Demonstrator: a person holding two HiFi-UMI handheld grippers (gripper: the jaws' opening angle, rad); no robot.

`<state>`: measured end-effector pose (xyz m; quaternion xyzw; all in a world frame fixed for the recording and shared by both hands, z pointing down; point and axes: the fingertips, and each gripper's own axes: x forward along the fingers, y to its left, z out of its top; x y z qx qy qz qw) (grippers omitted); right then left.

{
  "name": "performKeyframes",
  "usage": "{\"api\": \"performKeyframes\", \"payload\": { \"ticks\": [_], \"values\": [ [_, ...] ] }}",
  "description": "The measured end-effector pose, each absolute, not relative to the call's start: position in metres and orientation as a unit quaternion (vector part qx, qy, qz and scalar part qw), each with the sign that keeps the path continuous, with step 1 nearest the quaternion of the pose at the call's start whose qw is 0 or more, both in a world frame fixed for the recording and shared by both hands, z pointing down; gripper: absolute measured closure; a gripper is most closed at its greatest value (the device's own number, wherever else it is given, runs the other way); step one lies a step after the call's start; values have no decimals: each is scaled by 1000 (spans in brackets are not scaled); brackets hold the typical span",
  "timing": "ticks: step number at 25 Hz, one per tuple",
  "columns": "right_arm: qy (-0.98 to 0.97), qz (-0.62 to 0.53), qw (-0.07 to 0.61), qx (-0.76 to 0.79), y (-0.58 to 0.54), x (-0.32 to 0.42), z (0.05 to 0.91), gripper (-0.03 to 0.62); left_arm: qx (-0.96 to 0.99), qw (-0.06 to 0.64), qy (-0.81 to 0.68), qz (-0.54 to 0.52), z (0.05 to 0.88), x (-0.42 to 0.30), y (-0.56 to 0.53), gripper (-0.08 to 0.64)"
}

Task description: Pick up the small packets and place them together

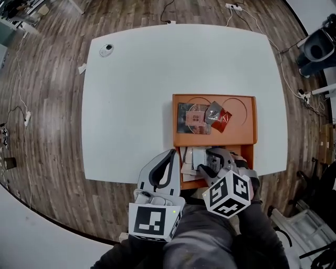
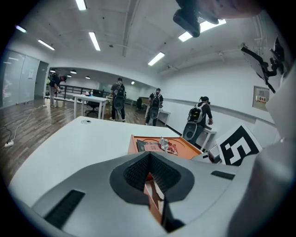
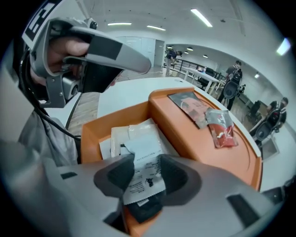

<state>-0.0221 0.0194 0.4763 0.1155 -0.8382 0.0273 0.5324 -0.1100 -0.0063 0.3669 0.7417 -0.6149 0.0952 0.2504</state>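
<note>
step: grasp | my right gripper (image 3: pixel 144 178) jaws halfway apart, pads nipping white paper packet (image 3: pixel 141 155) in orange cardboard box (image 3: pixel 180 125) lower bay | left gripper (image 2: pixel 149 172) jaws together, empty | next, likely: firm grip, lift, set beside red foil packet (image 3: pixel 223 129)

**Setting:** open-plan office in use as a work floor.

**Evidence:**
- Large white desk (image 1: pixel 136 94) standing on a wood-plank floor (image 1: pixel 47 105).
- Loose cables (image 1: pixel 27 117) and a power strip (image 1: pixel 233 7) lying on that floor.
- Rows of ceiling strip lights (image 2: pixel 95 40) over one long, undivided room.
- Further white desks (image 2: pixel 90 98) at the far side, with a dark chair (image 2: pixel 95 107) beside them.
- Glazed wall (image 2: pixel 18 78) along the left.
- Framed notice (image 2: pixel 262 95) on the plain white wall at the right.
- Several standing people (image 2: pixel 119 99), some wearing backpacks.
</note>
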Motion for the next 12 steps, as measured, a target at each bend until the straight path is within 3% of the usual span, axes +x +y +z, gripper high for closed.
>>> {"api": "performKeyframes", "payload": {
  "ticks": [5,12],
  "values": [
    [-840,7,527,133,18,-22,469,503,749,243,-609,95,365,-106,-6,563],
    [-848,-7,505,160,31,-14,443,523,768,209,-599,86,339,-87,6,563]
  ]
}}
